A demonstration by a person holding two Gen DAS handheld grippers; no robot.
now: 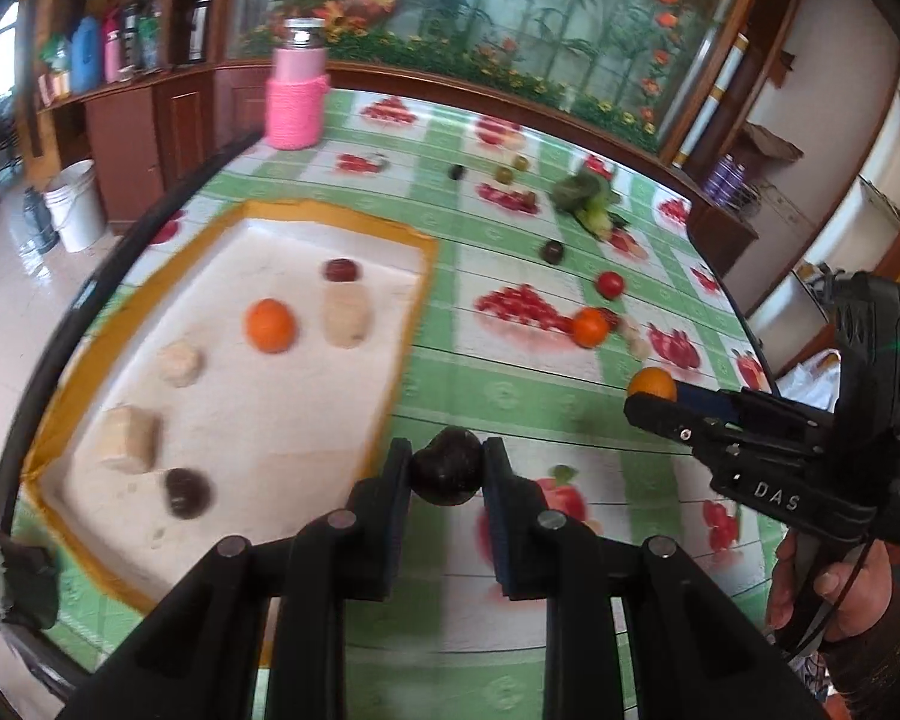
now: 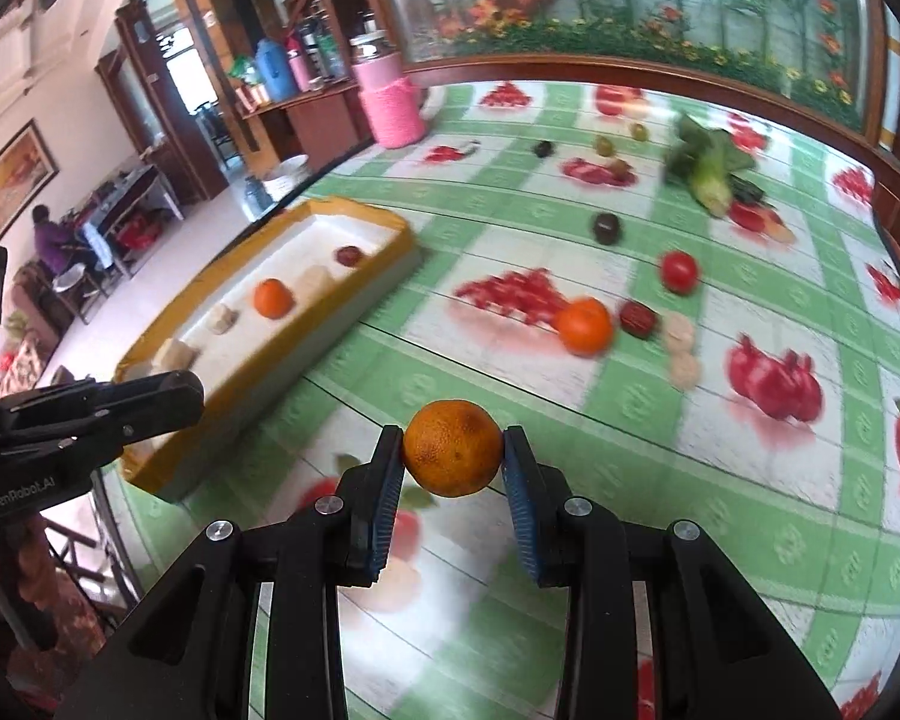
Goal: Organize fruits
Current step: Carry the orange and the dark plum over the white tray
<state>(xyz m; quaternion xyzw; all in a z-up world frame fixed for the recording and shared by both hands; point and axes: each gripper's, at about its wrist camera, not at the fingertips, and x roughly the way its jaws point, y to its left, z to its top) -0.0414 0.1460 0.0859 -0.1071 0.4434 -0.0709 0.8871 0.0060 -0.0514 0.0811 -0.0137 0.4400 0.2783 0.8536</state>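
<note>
My left gripper [image 1: 447, 468] is shut on a dark purple fruit [image 1: 447, 467], held above the table just right of the white tray [image 1: 306, 408] with the yellow rim. The tray holds an orange [image 1: 270, 325], a dark red fruit [image 1: 341, 270], another dark fruit [image 1: 186, 492] and several pale pieces. My right gripper [image 2: 453, 450] is shut on an orange [image 2: 453, 447], above the tablecloth right of the tray [image 2: 306, 324]. It also shows in the left wrist view [image 1: 654, 396]. Loose on the table lie an orange [image 2: 583, 325], a tomato [image 2: 679, 270] and a dark fruit [image 2: 606, 228].
A pink knit-covered jar [image 2: 390, 99] stands at the table's far left. Leafy greens [image 2: 711, 171] lie far right, with small fruits [image 2: 605, 146] beyond. The green checked tablecloth [image 2: 570, 540] has printed fruit pictures. The table edge and floor are on the left.
</note>
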